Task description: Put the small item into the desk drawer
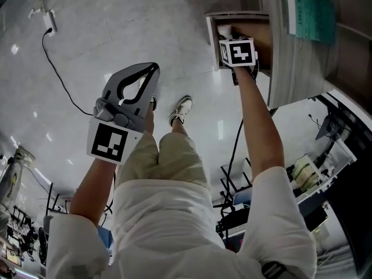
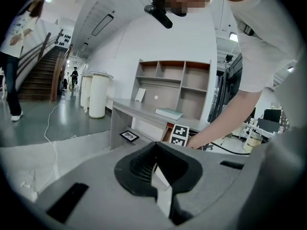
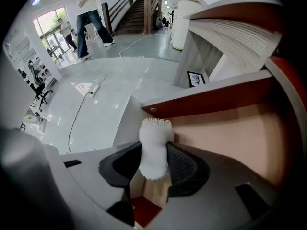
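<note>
Now the right gripper (image 3: 153, 163) pinches a white item (image 3: 154, 137) (spongy, perhaps) above the drawer (image 3: 230, 128); released near the edge, it may fall outside.

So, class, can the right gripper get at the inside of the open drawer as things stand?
Probably yes: the right gripper, shut on the white item, hangs right over the open drawer, with nothing seen between them.
</note>
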Demonstrator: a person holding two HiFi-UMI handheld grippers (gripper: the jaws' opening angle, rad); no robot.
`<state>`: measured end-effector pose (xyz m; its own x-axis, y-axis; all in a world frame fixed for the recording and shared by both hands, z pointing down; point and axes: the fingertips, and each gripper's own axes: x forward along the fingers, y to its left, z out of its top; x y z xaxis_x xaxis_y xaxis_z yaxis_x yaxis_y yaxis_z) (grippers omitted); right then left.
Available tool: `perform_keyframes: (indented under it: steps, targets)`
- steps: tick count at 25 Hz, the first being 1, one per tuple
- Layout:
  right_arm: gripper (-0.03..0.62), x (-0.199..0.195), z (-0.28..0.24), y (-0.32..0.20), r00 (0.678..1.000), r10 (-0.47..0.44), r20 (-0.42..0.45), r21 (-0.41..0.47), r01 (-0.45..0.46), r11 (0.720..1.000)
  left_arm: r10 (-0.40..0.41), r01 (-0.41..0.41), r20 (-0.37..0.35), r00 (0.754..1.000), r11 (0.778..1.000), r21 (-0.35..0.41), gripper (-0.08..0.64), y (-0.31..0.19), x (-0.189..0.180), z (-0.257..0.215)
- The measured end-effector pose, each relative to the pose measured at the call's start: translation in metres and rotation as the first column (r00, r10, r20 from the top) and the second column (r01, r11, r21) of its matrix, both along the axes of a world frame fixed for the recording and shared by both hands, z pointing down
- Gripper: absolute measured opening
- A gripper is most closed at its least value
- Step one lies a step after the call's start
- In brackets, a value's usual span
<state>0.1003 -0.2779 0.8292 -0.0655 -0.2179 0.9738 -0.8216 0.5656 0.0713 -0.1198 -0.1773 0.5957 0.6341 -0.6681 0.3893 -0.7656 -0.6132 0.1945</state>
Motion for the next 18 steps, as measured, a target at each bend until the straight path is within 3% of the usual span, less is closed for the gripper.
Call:
perform_keyframes:
  steps: [18]
  targets:
    - [0.187,0.0044,0.0089,0.0102,0.998,-0.024,-0.052,-0.002,0.024,1.000,0.005,-0.005,-0.002,1.000,1.000,-0.004,0.006,0.0027,0.0003,0.0009]
